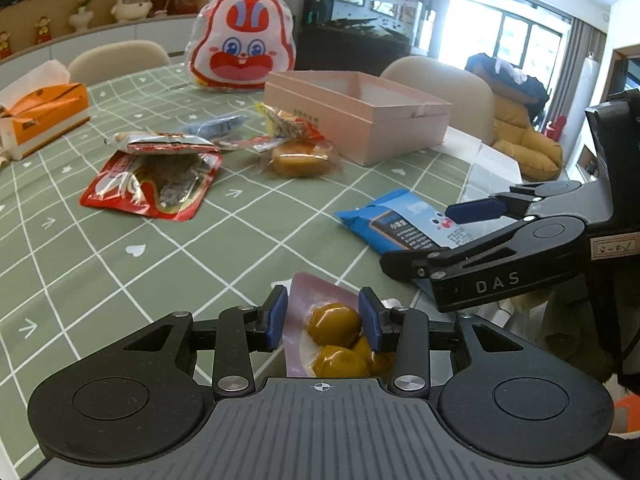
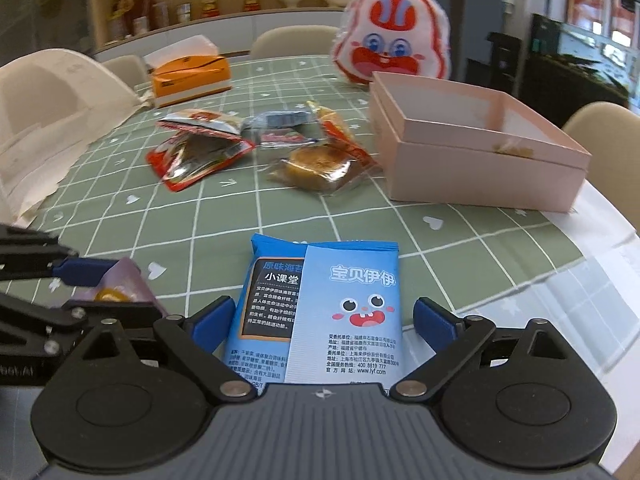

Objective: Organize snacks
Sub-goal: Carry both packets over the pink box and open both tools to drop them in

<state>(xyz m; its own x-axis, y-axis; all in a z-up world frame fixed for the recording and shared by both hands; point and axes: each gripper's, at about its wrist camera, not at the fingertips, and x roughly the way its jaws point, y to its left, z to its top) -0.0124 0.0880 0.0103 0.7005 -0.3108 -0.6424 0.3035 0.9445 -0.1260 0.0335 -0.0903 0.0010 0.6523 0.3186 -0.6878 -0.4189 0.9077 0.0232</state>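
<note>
A pink pouch of yellow-brown balls [image 1: 320, 320] sits between the blue pads of my left gripper [image 1: 325, 322], which is shut on it low over the green checked tablecloth [image 1: 120, 272]. The right wrist view shows that left gripper [image 2: 76, 292] at the left edge with the pouch [image 2: 120, 288] in it. A blue seaweed snack packet [image 2: 320, 280] lies flat between the fingers of my right gripper [image 2: 324, 320], which is open with a gap on each side. In the left wrist view the packet [image 1: 396, 220] and right gripper [image 1: 434, 240] are at the right.
An open pink box [image 2: 480, 176] stands at the back right, by a bunny-face bag [image 2: 394, 44]. Mid-table lie a red pouch [image 2: 200, 160], a wrapped pastry [image 2: 316, 168] and other small packs. An orange tissue box [image 2: 192, 76] and a white paper bag [image 2: 40, 120] are at the left.
</note>
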